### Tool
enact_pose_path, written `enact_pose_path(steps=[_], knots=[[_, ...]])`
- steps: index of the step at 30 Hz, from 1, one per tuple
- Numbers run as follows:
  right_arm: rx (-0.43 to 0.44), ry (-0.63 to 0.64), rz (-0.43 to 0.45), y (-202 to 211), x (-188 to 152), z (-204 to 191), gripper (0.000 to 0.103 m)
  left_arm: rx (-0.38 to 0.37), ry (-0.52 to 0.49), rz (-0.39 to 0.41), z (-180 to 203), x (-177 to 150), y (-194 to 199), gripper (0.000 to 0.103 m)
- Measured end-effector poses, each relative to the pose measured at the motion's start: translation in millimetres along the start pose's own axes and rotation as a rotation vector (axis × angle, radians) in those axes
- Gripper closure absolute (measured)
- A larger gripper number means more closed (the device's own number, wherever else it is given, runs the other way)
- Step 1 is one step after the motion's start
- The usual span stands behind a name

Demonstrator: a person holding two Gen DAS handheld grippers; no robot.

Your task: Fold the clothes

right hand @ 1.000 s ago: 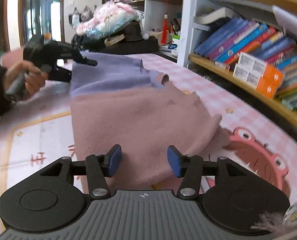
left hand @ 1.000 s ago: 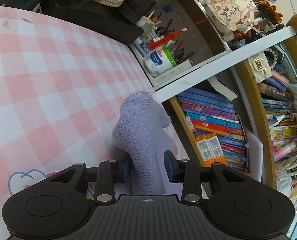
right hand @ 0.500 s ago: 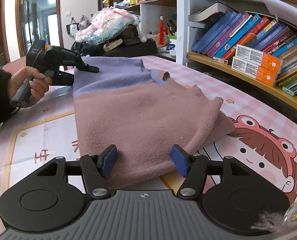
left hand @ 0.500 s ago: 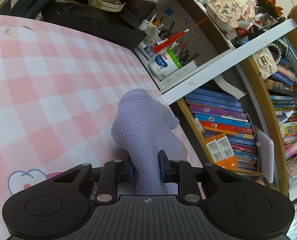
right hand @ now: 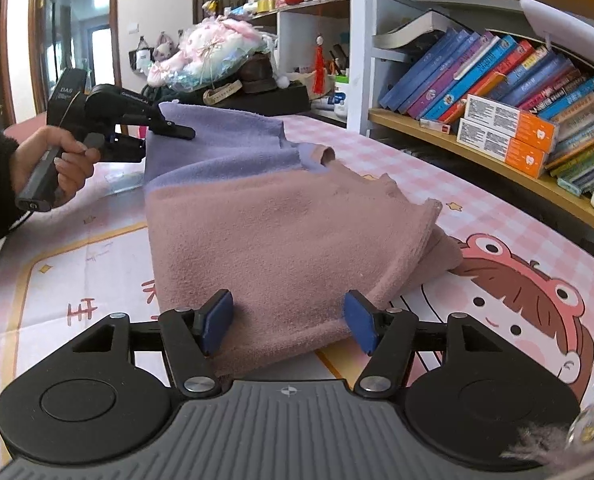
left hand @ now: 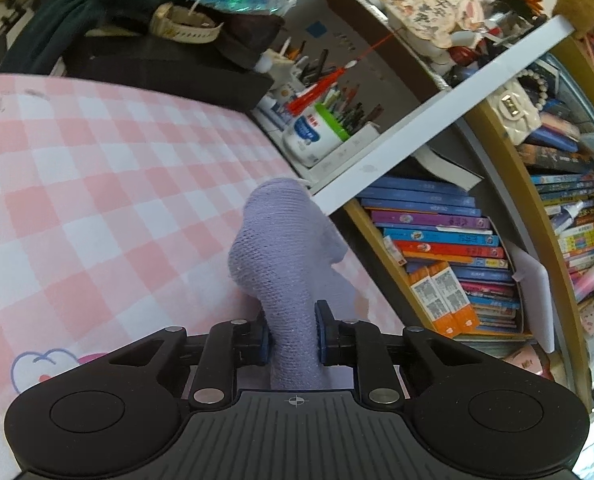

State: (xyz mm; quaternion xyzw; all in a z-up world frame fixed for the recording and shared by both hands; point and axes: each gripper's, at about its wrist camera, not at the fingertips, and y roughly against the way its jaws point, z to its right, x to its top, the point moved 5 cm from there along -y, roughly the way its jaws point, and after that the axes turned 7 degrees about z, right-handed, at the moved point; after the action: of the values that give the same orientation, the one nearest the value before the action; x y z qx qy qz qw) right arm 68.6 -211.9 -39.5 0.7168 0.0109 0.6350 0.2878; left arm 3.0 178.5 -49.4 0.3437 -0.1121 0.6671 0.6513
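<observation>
Left gripper (left hand: 291, 334) has just clamped shut on the purple end of the sweater (right hand: 281, 232) lying on the table (right hand: 477, 196), right gripper (right hand: 289, 322) jaws open around the pink hem, so folding can probably start

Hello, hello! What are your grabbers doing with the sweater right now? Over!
Left gripper shut on sweater's purple end. Right gripper open, straddling its pink hem. Nothing in the way on the table.
</observation>
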Motion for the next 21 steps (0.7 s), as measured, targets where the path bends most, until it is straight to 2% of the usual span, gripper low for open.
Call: enact_pose_path(steps=[4,6,7,13,21], knots=[[-0.004,-0.084,0.022,5,1,8,0.047,0.0,-0.008,-0.001,1,0,0,0.084],[-0.015,-0.13,0.033,6,3,12,0.052,0.001,-0.006,-0.002,0,0,-1,0.084],[-0.023,-0.127,0.034,6,4,13,0.055,0.001,-0.004,-0.003,-1,-1,-1,0.084],[-0.038,-0.124,0.029,8,4,13,0.06,0.002,-0.005,-0.004,-2,0,0,0.084],[-0.036,-0.136,0.006,5,-2,14,0.059,-0.023,-0.03,0.008,9,1,3,0.088]])
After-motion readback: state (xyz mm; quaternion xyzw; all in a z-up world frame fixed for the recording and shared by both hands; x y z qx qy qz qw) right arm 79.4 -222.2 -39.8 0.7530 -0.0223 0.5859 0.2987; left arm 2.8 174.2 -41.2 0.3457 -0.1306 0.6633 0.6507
